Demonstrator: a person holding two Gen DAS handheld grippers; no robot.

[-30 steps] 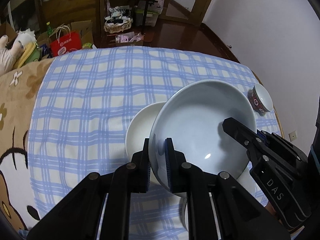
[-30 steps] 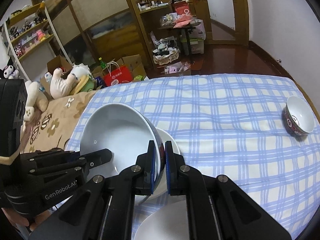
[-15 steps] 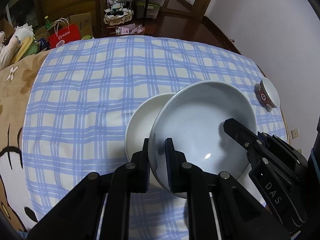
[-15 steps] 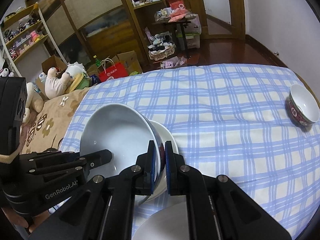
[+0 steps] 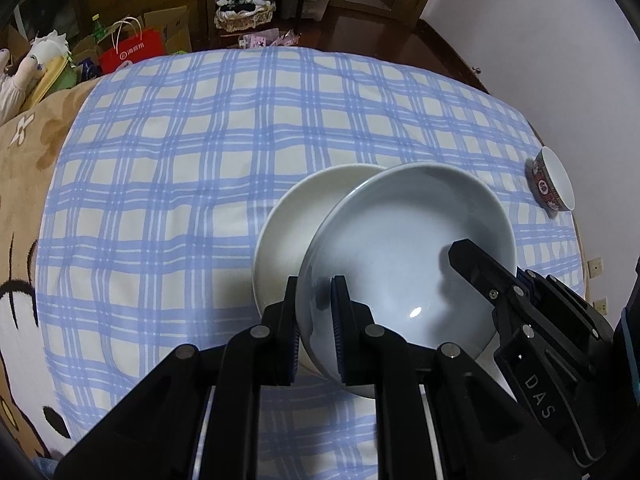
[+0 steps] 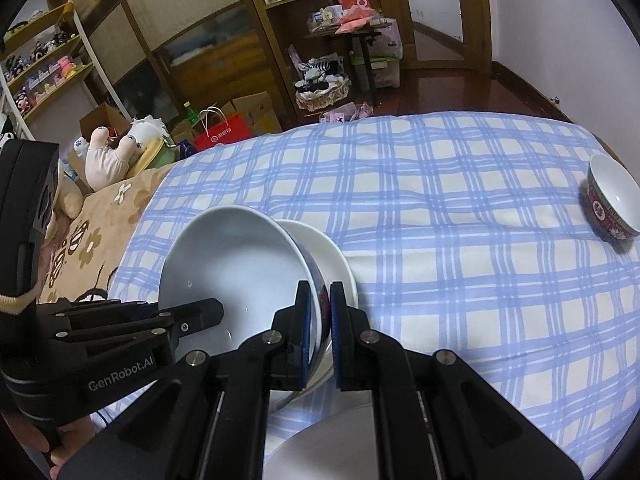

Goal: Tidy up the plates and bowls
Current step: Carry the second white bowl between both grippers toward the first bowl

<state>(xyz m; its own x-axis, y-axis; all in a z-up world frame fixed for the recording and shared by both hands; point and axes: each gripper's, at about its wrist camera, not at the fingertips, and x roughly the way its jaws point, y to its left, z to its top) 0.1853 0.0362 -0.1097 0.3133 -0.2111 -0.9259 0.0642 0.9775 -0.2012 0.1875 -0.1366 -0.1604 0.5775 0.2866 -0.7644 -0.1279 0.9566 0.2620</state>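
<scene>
A large pale bowl (image 5: 408, 248) is held tilted over a white plate (image 5: 288, 224) on the blue checked cloth. My left gripper (image 5: 315, 304) is shut on the bowl's near-left rim. My right gripper (image 6: 320, 312) is shut on its opposite rim; it also shows in the left wrist view (image 5: 480, 268). The bowl (image 6: 232, 264) and the plate (image 6: 324, 256) show in the right wrist view too. A small red patterned bowl (image 6: 612, 204) lies on its side at the far right edge, also in the left wrist view (image 5: 550, 184).
Another white plate (image 6: 332, 448) lies below my right gripper at the near edge. The checked cloth (image 5: 200, 140) covers the table; a brown bear blanket (image 5: 24, 184) lies at its left. Boxes, a red bag (image 6: 224, 132) and shelves stand beyond.
Both grippers have carried the bowl slightly back toward me and left, uncovering more of the white plate. The grip has not changed.
</scene>
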